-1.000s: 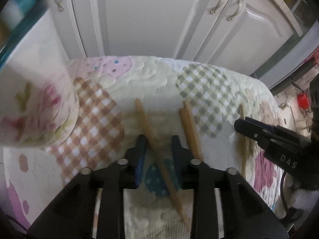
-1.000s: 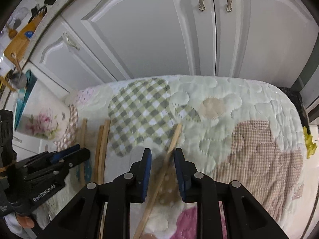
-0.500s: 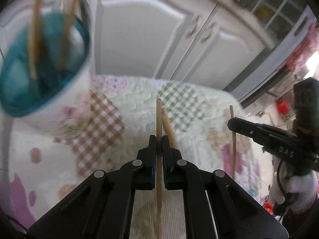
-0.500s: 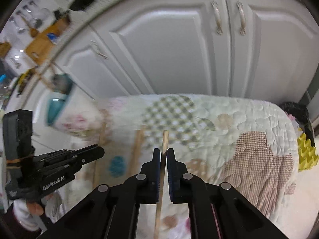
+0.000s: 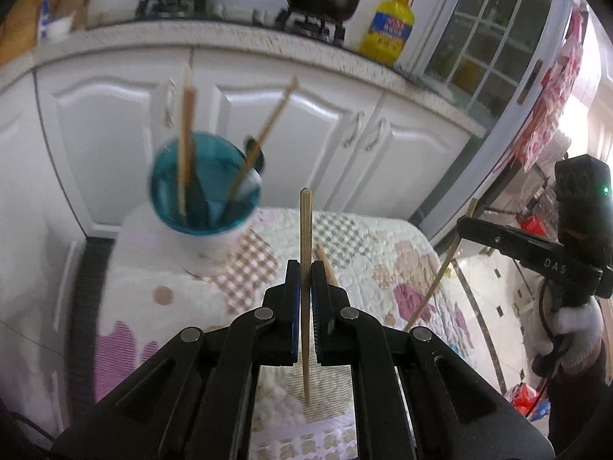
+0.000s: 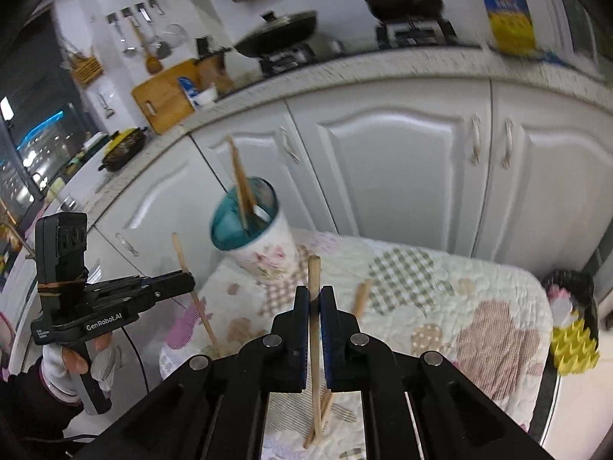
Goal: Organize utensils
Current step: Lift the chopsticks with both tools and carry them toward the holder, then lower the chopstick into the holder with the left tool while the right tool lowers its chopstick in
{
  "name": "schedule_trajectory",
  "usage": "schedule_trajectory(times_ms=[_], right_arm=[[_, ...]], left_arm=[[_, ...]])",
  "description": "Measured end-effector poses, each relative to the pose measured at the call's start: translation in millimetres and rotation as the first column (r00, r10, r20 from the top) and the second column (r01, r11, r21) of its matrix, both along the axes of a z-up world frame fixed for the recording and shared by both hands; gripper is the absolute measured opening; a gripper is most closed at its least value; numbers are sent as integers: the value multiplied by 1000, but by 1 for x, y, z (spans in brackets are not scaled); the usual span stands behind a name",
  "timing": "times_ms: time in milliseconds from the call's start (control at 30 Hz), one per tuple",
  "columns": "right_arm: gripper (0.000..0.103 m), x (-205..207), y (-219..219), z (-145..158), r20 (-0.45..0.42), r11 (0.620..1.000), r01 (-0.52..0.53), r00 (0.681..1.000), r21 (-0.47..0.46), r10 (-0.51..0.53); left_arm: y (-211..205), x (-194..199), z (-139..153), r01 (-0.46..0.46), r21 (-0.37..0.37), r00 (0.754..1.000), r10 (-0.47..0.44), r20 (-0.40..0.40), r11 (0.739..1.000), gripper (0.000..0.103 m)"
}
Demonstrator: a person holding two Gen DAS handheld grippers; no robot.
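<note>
My left gripper (image 5: 305, 280) is shut on a wooden chopstick (image 5: 305, 230) and holds it upright above the quilted table (image 5: 383, 245). My right gripper (image 6: 314, 303) is shut on another wooden chopstick (image 6: 314, 276), also raised. The white floral cup (image 5: 205, 207) with a teal inside stands at the table's back left and holds two chopsticks and a dark utensil; it also shows in the right wrist view (image 6: 260, 237). Two chopsticks (image 6: 360, 299) still lie on the quilt. Each gripper shows in the other's view, the right (image 5: 465, 226) and the left (image 6: 189, 281).
White cabinet doors (image 5: 291, 130) stand right behind the table. The counter above carries pans, a pot and a yellow oil bottle (image 5: 387, 27). A yellow and black object (image 6: 572, 329) sits off the table's right edge.
Both grippers closed on a chopstick each and lifted them off the quilt. Both views tilted up, so the cup's mouth and the counter came into sight.
</note>
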State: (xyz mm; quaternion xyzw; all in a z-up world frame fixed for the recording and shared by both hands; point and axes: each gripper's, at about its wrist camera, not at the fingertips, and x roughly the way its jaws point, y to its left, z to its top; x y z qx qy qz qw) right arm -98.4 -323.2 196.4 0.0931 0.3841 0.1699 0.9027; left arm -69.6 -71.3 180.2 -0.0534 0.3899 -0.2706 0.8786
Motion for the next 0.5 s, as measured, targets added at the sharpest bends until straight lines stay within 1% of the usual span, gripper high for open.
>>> schedule_trajectory(times_ms=[33, 200, 367, 500], right_arm=[[5, 0, 3, 4, 8, 1000, -6, 1000, 0, 6], [5, 3, 26, 43, 80, 998, -64, 995, 11, 63], [5, 18, 52, 75, 146, 995, -102, 984, 10, 100], [5, 31, 71, 94, 178, 994, -111, 978, 2, 109]], left_arm=[[5, -1, 7, -6, -4, 1000, 6, 12, 1000, 4], [37, -2, 45, -65, -38, 995, 68, 78, 997, 4], [58, 14, 79, -143, -51, 975, 149, 164, 988, 4], [69, 35, 93, -193, -56, 960, 201, 197, 979, 4]])
